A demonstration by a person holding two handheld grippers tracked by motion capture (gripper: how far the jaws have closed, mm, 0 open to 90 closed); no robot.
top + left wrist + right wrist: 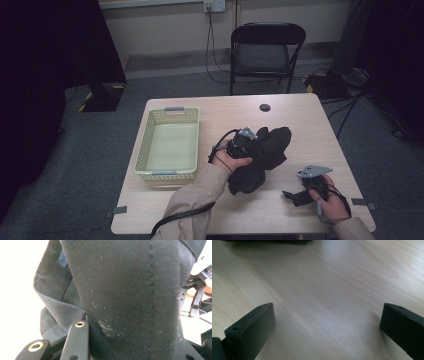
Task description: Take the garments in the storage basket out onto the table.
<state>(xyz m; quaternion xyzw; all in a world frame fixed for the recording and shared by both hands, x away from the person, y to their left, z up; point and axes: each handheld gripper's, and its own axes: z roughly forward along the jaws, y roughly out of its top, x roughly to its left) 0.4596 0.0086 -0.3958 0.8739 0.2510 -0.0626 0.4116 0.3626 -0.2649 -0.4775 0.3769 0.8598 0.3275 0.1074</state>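
Black garment: a dark cloth (265,152) is lying bunched near the middle of the table, one end trailing toward the person's edge; in the left gripper view its stitched fabric (130,295) is rising right in front of the camera, with a small blue tag showing at the upper left of the folds

Left gripper: the left gripper (246,142) is sitting at the cloth's left side, its jaws clenching a fold of the garment; the fabric is covering most of the jaws in its own view, so the pinch itself is hidden

Left hand: the left hand (231,161) is wrapping around the gripper body, a beige sleeve coming in from the bottom edge and a black cable looping beside it

Right gripper: the right gripper (295,196) is resting low over the table, well apart from the cloth and to its right; its jaws are standing wide and released, with bare wood between them (324,315)

Right hand: the right hand (331,200) is gripping its tool near the table's right front corner

Basket: a pale yellow mesh basket (145,145) is standing to the left of the cloth, near it but apart

Table: the light wooden table (300,125) is carrying a small dark round spot (265,107) behind the cloth

In the way: nothing is lying between cloth and basket

Beyond: a black folding chair (265,52) is standing behind the table
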